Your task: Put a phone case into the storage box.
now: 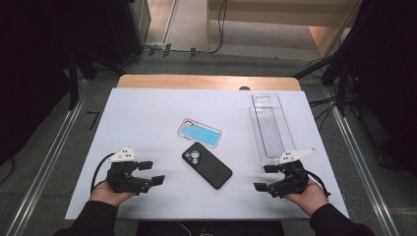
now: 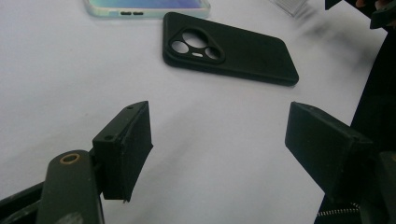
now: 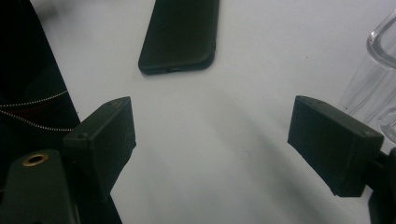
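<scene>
Phone [image 1: 206, 165], black and lying camera-side up, sits flat at the centre of the high view, untouched, so nothing looks started yet; my read is the work is at its very beginning, with both tools parked near the bottom edge of the white table [image 1: 147, 113]. Just above it in that view lies a blue phone case [image 1: 199, 132], near but apart, and at the upper right a clear plastic tray [image 1: 269, 127] runs lengthwise, empty as far as I can tell. Left gripper [image 1: 148, 173] rests at lower left of the high view, jaws spread wide with nothing between them; in the left gripper view the phone [image 2: 229, 53] sits in the upper middle of the frame, well beyond the jaw tips, with the blue phone case [image 2: 147, 7] edge cut off at the top. Right gripper [image 1: 265, 178] rests at lower right, jaws also apart and empty, just below the tray's near end; in the right gripper view the phone [image 3: 180, 35] shows at top centre, apart from the jaws, and the clear plastic tray [image 3: 373, 70] is at the right edge. Left to do, as I judge it: reach in, grasp the phone, likely pair it with the case.
</scene>
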